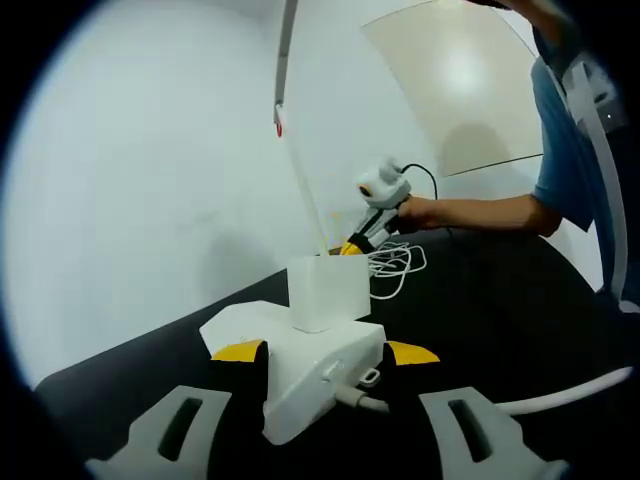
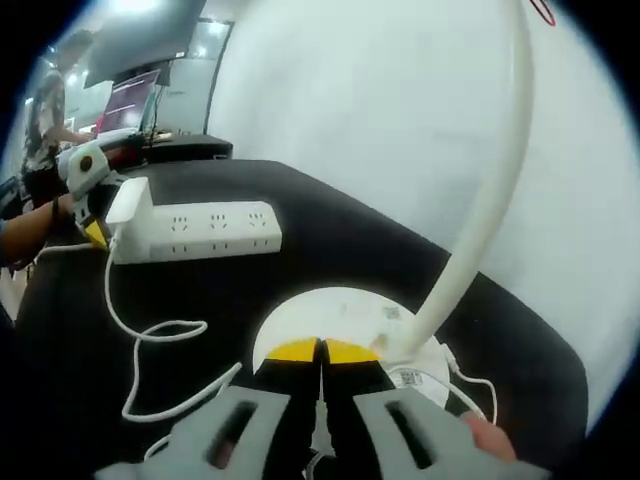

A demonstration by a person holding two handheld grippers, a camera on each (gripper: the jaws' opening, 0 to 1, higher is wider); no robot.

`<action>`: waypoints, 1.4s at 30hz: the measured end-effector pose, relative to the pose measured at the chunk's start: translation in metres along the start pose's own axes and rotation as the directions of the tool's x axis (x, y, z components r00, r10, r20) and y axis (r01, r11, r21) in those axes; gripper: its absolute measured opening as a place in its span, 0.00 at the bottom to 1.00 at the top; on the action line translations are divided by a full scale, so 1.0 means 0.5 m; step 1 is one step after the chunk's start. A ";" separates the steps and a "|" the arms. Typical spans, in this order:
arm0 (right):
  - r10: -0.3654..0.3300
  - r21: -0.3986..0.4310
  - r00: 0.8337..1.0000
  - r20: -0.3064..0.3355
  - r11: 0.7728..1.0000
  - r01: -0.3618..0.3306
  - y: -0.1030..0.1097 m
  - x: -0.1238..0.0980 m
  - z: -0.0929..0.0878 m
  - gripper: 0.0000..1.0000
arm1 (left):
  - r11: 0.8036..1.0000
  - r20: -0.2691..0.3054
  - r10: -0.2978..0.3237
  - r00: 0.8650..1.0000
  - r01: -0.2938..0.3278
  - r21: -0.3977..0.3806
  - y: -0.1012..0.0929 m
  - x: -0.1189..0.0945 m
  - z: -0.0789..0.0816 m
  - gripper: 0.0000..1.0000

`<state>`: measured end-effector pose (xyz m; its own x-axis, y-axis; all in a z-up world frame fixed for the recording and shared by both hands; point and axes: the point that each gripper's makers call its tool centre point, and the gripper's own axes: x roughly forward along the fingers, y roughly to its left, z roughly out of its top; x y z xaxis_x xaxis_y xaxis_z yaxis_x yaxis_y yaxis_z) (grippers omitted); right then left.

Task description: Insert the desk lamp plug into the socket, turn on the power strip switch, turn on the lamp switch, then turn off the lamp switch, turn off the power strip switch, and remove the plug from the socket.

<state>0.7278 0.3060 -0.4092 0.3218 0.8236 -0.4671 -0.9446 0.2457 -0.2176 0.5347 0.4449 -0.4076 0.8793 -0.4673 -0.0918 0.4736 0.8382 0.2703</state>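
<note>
Right gripper (image 2: 321,352) has its jaws pressed together, yellow tips touching the round lamp base (image 2: 345,325) on the black bench (image 2: 330,230); the lamp's white neck (image 2: 480,220) curves up just past them. Further out, the cord (image 2: 150,335) loops away toward the power strip (image 2: 200,232). Left gripper (image 1: 325,352) has its jaws spread around the end of that strip, with the white plug (image 1: 327,292) sitting in it right between the tips, so the plug's already in.
</note>
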 end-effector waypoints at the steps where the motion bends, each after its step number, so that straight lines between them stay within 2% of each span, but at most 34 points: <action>1: 0.001 0.003 1.000 0.001 1.000 -0.001 0.000 0.000 0.000 0.03 | 1.000 0.000 0.000 1.000 0.000 0.000 0.000 0.000 0.000 0.44; 31: 0.008 0.024 1.000 -0.010 1.000 -0.008 0.011 -0.001 -0.006 0.02 | 1.000 -0.001 0.002 1.000 -0.002 -0.001 -0.003 -0.001 0.000 0.44; 42: -0.015 -0.016 1.000 -0.005 1.000 0.015 0.015 0.003 0.001 0.03 | 1.000 -0.001 0.003 1.000 -0.003 -0.002 -0.003 -0.002 0.000 0.44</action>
<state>0.7211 0.3094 -0.4110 0.3364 0.8170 -0.4683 -0.9385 0.2499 -0.2381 0.5332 0.4442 -0.4079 0.8806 -0.4649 -0.0919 0.4715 0.8399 0.2690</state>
